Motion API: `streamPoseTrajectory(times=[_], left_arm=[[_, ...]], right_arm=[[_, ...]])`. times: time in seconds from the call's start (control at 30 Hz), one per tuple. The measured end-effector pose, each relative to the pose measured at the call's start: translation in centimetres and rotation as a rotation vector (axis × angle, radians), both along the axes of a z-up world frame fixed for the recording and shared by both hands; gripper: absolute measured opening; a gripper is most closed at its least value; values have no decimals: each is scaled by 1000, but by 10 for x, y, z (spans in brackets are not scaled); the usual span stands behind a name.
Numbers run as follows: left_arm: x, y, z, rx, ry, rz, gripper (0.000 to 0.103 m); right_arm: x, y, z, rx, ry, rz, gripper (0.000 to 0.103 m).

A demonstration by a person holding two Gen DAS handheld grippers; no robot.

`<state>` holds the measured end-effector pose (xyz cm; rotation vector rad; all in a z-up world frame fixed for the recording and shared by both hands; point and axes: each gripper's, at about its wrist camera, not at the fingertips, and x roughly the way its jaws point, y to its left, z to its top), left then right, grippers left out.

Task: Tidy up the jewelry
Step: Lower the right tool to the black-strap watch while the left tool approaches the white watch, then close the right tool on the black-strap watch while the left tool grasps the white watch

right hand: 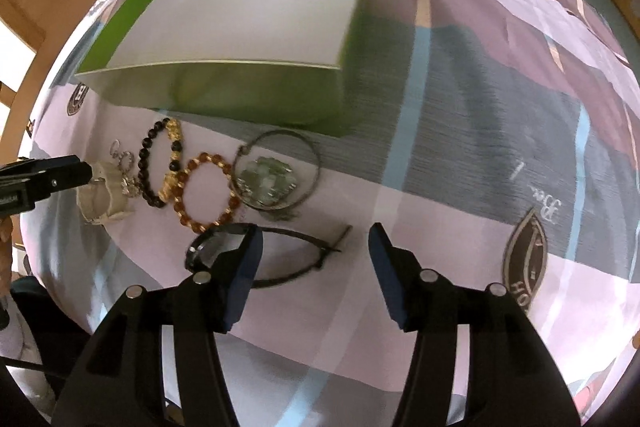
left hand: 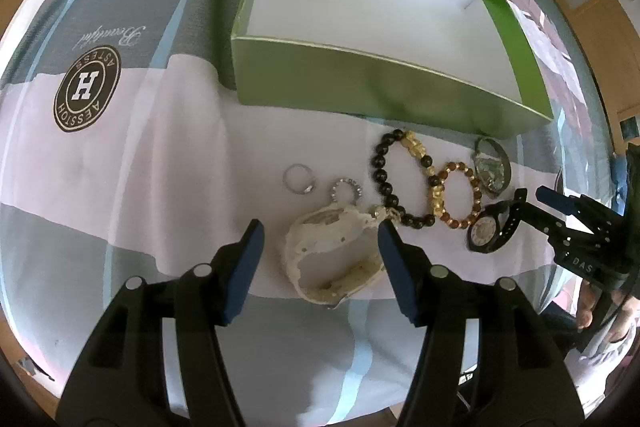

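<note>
Patchwork bedding in grey, lilac and white covers the bed that carries everything, with wooden furniture at the far edges.

Spread wide, the left gripper holds nothing; its fingers straddle the white watch, which lies on the bed in front of the green box. Just beyond the watch sit a beaded ring and a plain silver ring, both between it and the box.

Equally wide and empty, the right gripper hovers low with its left finger over the face of the black watch, whose strap runs across the gap. Between that watch and the box lie an amber bead bracelet, a black-and-gold bead bracelet and a thin bangle ringing a pale green pendant.

The box stands open, its white floor bare, its near wall close behind the row of jewelry. To the right of the box the bedding lies open and flat.

Both grippers point toward the box, side by side, tilted downward.
</note>
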<state>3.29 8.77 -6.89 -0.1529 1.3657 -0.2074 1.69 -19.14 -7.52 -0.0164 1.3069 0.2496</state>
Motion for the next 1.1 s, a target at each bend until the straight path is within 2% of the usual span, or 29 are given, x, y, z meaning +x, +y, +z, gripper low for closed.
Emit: streamPoseTrajectory(times=[0.1,0.17,0.2,0.23,0.27,0.33,0.43,0.57,0.7,0.77,0.87,1.03,1.1], left_arm=[[3,-7,-4,33,12,-15,58],[2,-11,-11,57,26,-21,48],[2,-13,-13,57,27,-25,38],[1,-15,-14,72,20,-27,36],[0,-16,-14,83,7,-28,36],[-2,-20,-10,90,-27,-43,35],[-4,-24,-3,63,-65,-67,27],[-4,-26,1,69,-89,-81,27],[-4,-28,-1,90,-91,-89,32],[-3,-36,-4,98,-84,-92,36],[-5,-36,-9,111,-76,-96,44],[-3,-42,-16,132,-60,-105,45],[-2,-44,-19,141,-55,-109,48]], right_arm=[[1,-5,-7,-28,30,2,56],[1,-2,-17,-62,52,2,55],[2,0,-21,-72,53,-2,49],[3,0,-23,-71,52,-5,31],[2,3,-24,-65,50,-3,20],[0,7,-17,-65,6,5,18],[1,7,-7,-37,-40,0,17],[5,19,8,-70,-114,20,17],[2,28,11,-110,-136,31,18],[-1,31,12,-125,-148,38,21],[0,31,11,-130,-162,44,33],[1,26,8,-138,-159,43,35],[0,25,8,-142,-160,44,35]])
